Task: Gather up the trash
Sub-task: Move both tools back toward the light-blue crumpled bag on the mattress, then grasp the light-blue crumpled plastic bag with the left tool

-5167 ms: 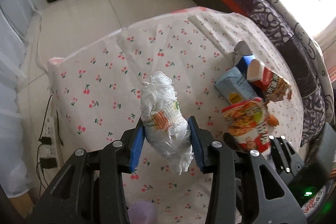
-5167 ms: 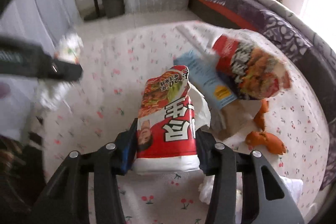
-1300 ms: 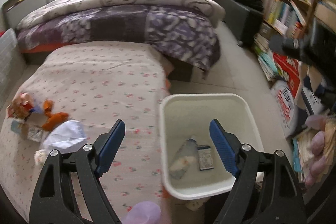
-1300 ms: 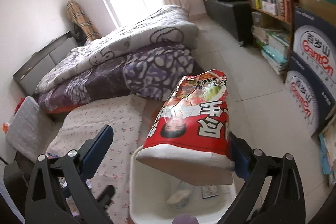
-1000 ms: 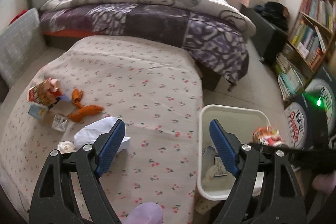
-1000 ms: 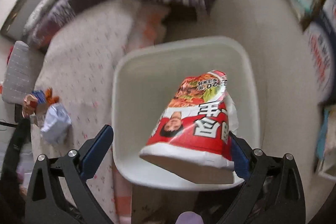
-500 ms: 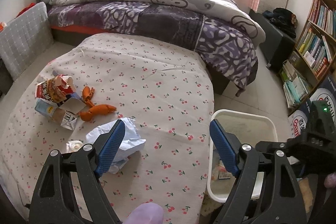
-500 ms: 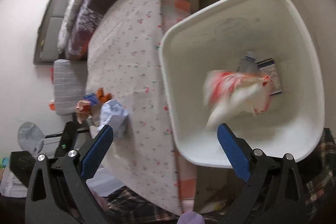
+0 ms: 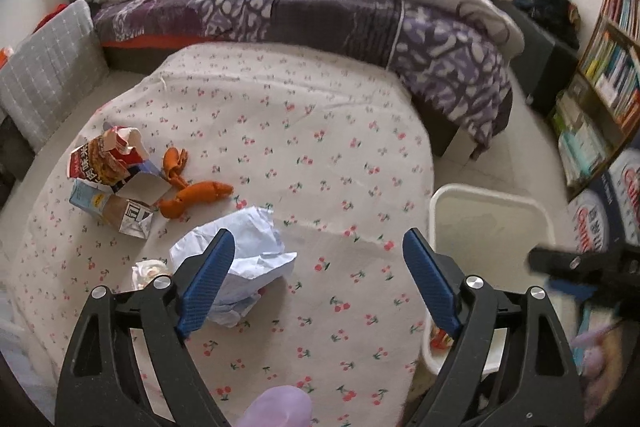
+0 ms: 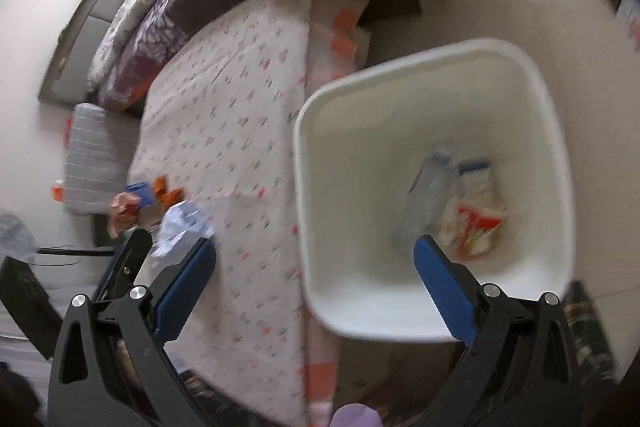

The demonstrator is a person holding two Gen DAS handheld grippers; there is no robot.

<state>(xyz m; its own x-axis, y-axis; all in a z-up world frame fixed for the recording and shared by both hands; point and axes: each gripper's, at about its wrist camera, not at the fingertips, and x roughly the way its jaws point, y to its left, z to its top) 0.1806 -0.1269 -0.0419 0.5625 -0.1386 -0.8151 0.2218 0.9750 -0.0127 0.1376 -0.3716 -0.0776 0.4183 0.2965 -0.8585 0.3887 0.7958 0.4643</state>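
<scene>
**Both tools wide open, nothing gripped**

Left tool [image 9: 318, 277] hangs high, angled downward, its 2 blue-padded fingers [image 9: 206, 281] spread far apart with nothing between them. Right tool [image 10: 314, 291] tips steeply downward, its 2 blue pads [image 10: 444, 291] equally splayed and bare. The right tool's black frame also shows, blurred, at the left view's right edge.
</scene>
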